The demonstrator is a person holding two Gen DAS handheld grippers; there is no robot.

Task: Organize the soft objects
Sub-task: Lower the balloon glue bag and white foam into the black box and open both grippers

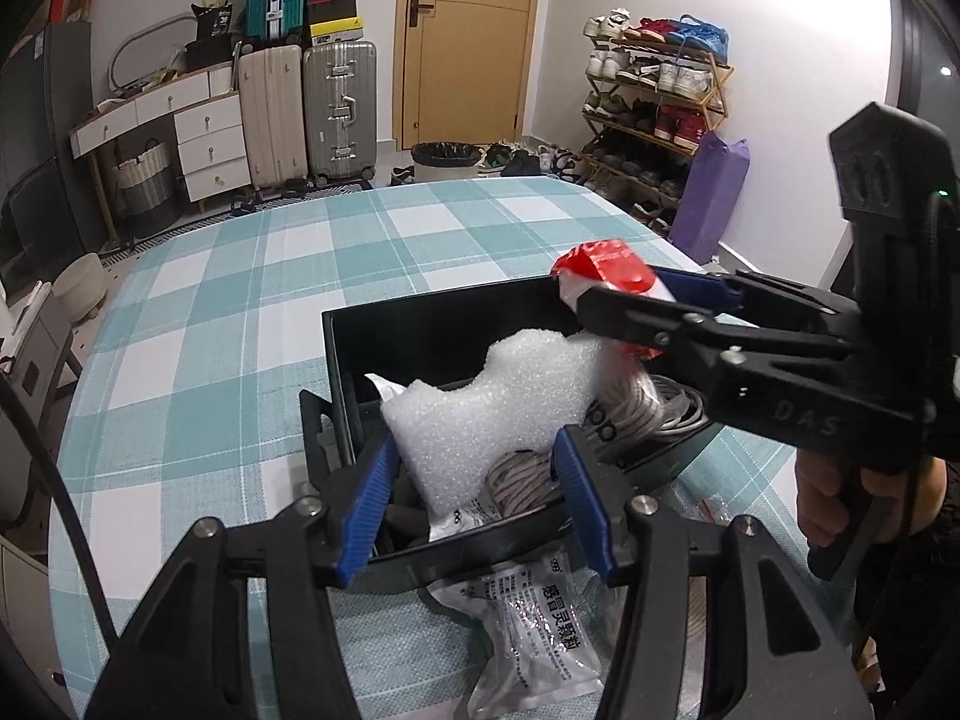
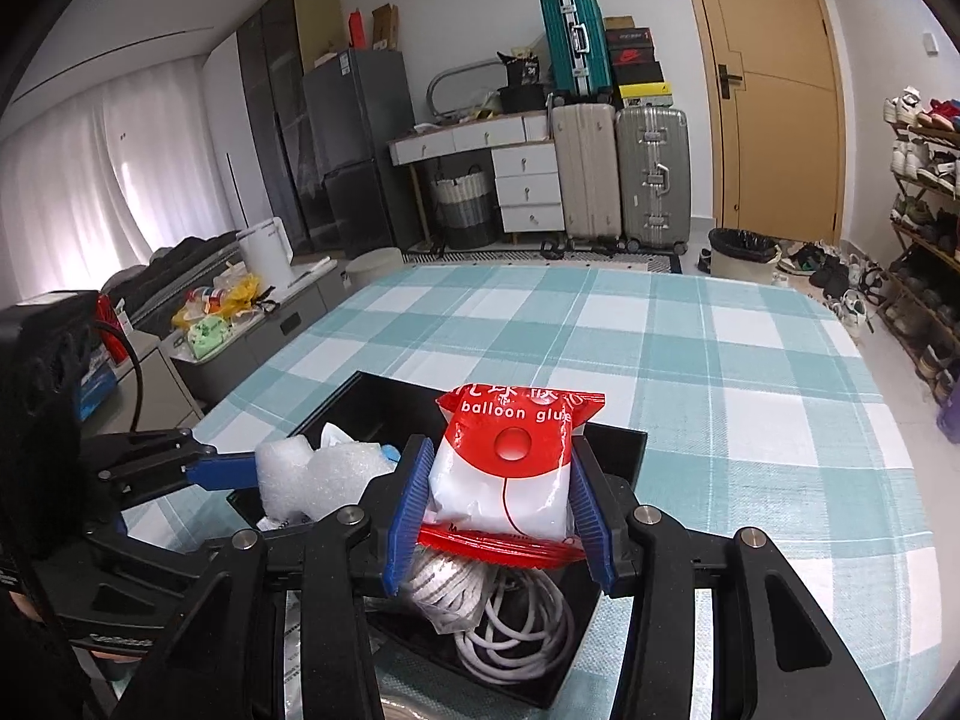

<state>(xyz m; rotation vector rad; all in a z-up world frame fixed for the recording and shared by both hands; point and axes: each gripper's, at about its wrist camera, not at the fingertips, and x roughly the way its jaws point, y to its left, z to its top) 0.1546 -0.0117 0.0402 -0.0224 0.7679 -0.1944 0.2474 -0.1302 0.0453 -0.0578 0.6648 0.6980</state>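
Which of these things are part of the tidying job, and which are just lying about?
Part of the job:
- black box
- foam piece, in the left claw
- balloon glue packet, in the right claw
- coiled cords in the box
- clear packet on the checked cloth

Just lying about:
- suitcases
- shoe rack
- bin

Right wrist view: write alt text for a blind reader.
The right claw grips a red-and-white balloon glue packet above a black bin on a checked tablecloth. The left claw holds white foam beside it.
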